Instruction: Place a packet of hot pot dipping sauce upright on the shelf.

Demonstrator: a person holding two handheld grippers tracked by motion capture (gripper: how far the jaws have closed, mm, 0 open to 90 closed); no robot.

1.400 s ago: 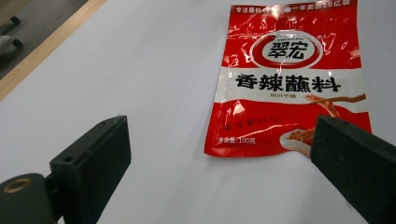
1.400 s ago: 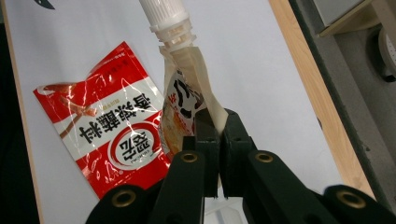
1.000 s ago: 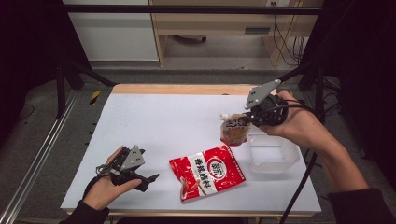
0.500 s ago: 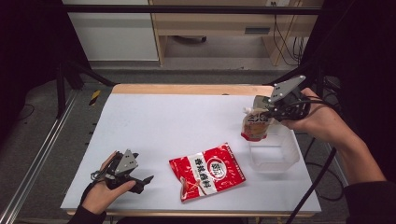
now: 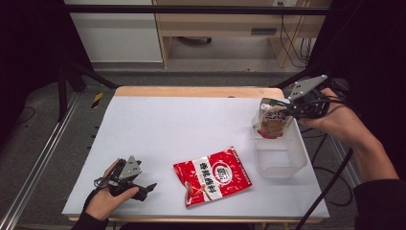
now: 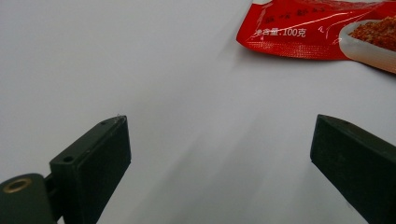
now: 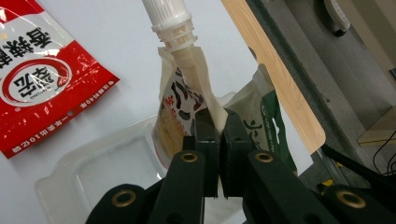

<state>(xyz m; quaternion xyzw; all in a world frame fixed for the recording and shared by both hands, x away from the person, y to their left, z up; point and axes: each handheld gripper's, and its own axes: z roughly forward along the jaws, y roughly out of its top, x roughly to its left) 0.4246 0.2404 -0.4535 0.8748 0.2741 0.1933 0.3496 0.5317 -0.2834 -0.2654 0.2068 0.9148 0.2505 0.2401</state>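
Overhead, right gripper [image 5: 288,111] pinches spout pouch [image 5: 271,122] above clear tray [image 5: 287,163].

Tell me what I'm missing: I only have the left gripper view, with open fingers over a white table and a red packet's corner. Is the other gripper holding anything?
Observer: Yes, the right gripper is shut on a spouted pouch, just below the spout.
Operator: Where is that?
Observer: Over the far end of a clear tray at the table's right side.
Operator: And the red packet?
Observer: The red packet lies flat, left of the tray, not touching it.
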